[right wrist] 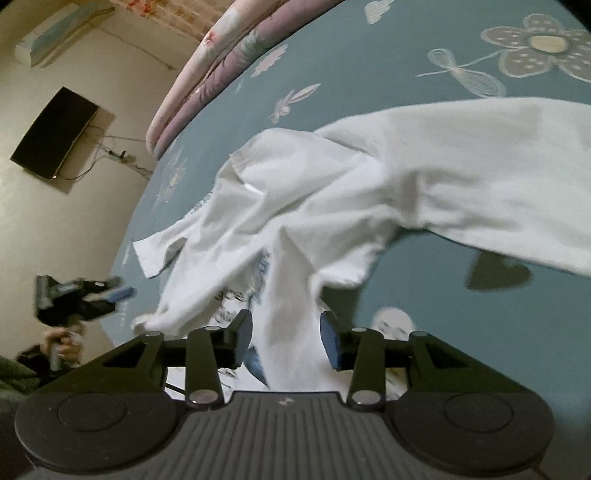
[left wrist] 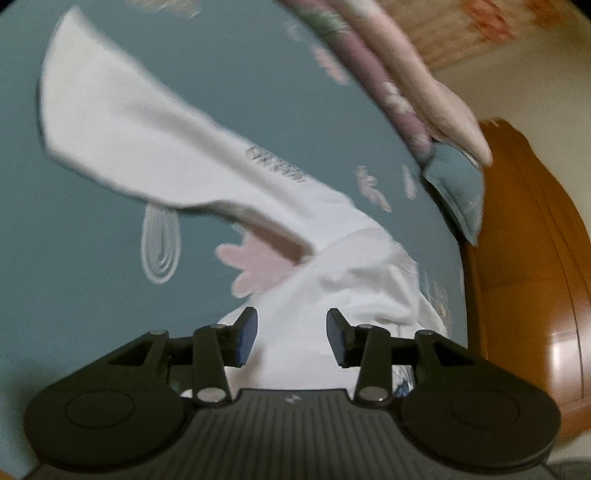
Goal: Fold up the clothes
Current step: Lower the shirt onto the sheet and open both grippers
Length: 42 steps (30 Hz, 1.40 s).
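A white T-shirt (left wrist: 147, 129) with grey lettering lies crumpled and partly spread on the teal patterned bed sheet (left wrist: 74, 258). My left gripper (left wrist: 291, 339) is open, its blue pads on either side of a bunched part of the shirt. In the right wrist view the same shirt (right wrist: 369, 206) stretches from the centre to the right edge, one sleeve pointing left. My right gripper (right wrist: 286, 339) is open just over the shirt's near folds. Whether either gripper's pads touch the cloth is unclear. The left gripper (right wrist: 114, 293), blurred, shows at the bed's left edge, held by a hand (right wrist: 62, 339).
A rolled pink and purple quilt (left wrist: 369, 74) runs along the bed's far side, with a teal pillow (left wrist: 458, 184) beside it. Orange wooden furniture (left wrist: 524, 258) stands past the bed edge. A wall-mounted screen (right wrist: 55, 133) and an air conditioner (right wrist: 55, 33) are on the wall.
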### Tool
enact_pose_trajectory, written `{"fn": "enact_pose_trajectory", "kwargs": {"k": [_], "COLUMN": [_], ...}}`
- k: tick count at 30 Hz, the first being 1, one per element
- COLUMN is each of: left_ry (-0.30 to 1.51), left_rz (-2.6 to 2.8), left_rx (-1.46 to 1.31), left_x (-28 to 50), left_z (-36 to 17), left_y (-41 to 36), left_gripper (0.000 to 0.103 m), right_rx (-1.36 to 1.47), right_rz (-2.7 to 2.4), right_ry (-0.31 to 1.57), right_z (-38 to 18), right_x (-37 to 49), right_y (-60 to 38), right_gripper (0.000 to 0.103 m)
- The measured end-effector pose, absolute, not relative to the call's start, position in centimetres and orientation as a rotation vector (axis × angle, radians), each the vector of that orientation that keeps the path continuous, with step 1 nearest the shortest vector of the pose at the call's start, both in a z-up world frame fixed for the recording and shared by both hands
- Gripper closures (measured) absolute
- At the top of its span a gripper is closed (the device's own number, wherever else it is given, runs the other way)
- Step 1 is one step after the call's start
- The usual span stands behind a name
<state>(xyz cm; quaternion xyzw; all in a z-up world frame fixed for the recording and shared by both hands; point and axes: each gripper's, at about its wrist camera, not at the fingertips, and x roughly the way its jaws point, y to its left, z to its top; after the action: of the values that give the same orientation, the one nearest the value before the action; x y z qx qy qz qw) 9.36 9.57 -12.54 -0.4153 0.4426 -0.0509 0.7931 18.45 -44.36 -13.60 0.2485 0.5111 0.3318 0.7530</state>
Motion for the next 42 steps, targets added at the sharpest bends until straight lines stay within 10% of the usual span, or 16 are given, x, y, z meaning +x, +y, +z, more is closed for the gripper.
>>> {"fn": "enact_pose_trajectory", "kwargs": {"k": [20,23,25,42], "left_ry": [0.827,0.824,0.852,0.722], "left_rz": [-0.181,-0.129,-0.089,-0.022], "left_rx": [-1.219,-1.126,-1.059,-0.870], "left_x": [19.0,20.7,21.8,25.1], "left_z": [-20.7,-20.4,-20.3,-15.7], "left_y": [12.7,12.2,12.2,19.0], "left_gripper": [0.037,0.061,0.096,0.099], "right_rx": [0.559,0.574,0.565,0.357], "right_rz": [0.541,0.477,0.445,0.438], "right_ry": [0.991,0.979,0.975,1.023], "right_z": [-11.6,-11.6,-11.5,-10.1], "right_x": [14.2,13.2,12.9,16.3], "right_y": [-35.0,-33.9,-32.8,-26.4], "right_gripper": [0.047,0.047,0.047,0.043]}}
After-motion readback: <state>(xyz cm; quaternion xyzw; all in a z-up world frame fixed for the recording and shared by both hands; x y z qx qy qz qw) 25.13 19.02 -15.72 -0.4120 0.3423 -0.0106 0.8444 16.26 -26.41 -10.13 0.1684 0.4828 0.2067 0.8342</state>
